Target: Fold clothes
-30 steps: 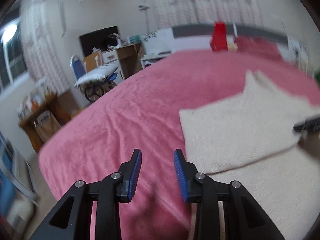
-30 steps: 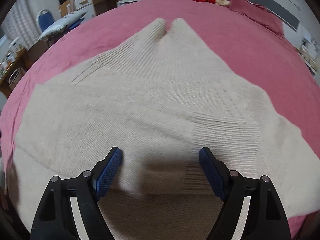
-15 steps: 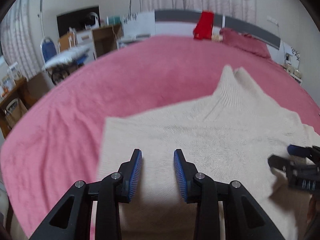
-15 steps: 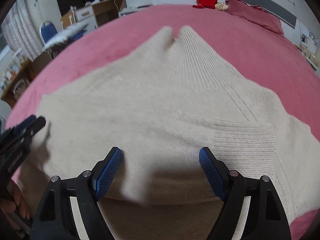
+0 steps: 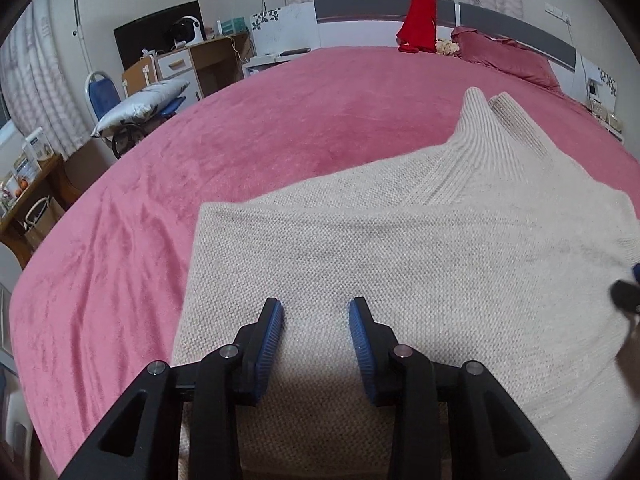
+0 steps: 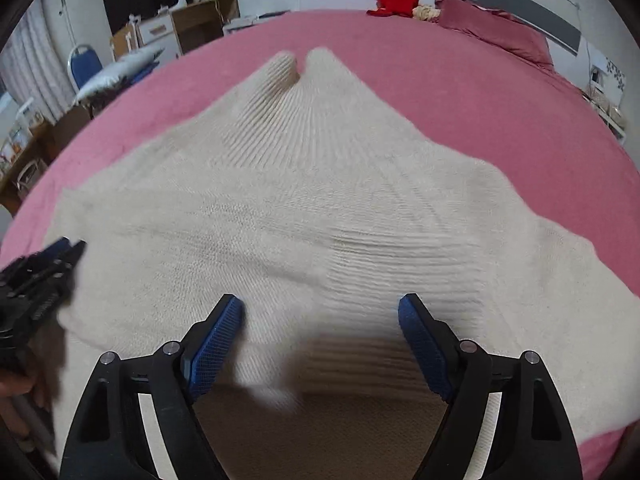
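Observation:
A cream knitted sweater (image 5: 420,240) lies flat on the pink bed (image 5: 280,120), its ribbed collar pointing to the headboard. It also fills the right wrist view (image 6: 320,208). My left gripper (image 5: 316,312) is open and empty, low over the sweater near its left edge. My right gripper (image 6: 320,312) is wide open and empty, over the ribbed cuff area near the front. The left gripper shows at the left edge of the right wrist view (image 6: 44,276). The right gripper's tip shows at the right edge of the left wrist view (image 5: 628,294).
A red garment (image 5: 418,20) hangs on the headboard beside a dark pink pillow (image 5: 504,52). Left of the bed stand a blue chair with a cushion (image 5: 132,108), a desk (image 5: 200,64) and a low shelf (image 5: 28,192).
My left gripper has swung right from over the bare pink blanket to over the sweater's left part. The right gripper has stayed over the front of the sweater, open throughout.

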Motion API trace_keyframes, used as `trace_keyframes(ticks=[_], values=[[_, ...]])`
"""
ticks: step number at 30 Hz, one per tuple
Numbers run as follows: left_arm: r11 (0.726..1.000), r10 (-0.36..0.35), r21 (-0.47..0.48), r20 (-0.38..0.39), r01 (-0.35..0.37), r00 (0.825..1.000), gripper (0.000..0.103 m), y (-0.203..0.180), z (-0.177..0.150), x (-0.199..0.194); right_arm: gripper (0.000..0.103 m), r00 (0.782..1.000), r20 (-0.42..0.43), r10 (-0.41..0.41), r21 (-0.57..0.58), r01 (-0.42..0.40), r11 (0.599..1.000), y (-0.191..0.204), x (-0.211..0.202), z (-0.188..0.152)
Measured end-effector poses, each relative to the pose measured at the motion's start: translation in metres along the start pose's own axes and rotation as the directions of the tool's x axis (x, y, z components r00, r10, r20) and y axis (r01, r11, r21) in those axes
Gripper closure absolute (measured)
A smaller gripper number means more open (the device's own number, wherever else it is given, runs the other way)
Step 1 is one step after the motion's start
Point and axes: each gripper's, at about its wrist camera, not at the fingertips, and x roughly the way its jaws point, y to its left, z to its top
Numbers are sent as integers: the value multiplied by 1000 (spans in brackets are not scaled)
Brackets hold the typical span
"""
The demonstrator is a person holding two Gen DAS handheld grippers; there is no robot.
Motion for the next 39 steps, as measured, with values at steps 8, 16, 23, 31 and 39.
trace_keyframes(ticks=[8, 16, 23, 31, 39], values=[[1000, 18, 11, 10, -18, 1000, 66, -7, -3, -4, 21, 992, 126, -23, 369, -25, 929, -166, -98, -44], [998, 56, 38, 20, -57, 998, 66, -14, -3, -5, 27, 951, 112, -288, 803, 85, 590, -383, -215, -150], [996, 76, 51, 28, -77, 997, 66, -14, -1, -3, 42, 943, 143, -301, 898, 4, 439, -459, -228, -185], [997, 68, 44, 28, -69, 997, 65, -14, -1, -3, 61, 948, 108, -300, 919, 20, 394, -485, -202, -167], [996, 76, 50, 27, -78, 997, 65, -13, 1, -1, 98, 942, 51, -333, 923, 83, 376, -481, -193, -163]])
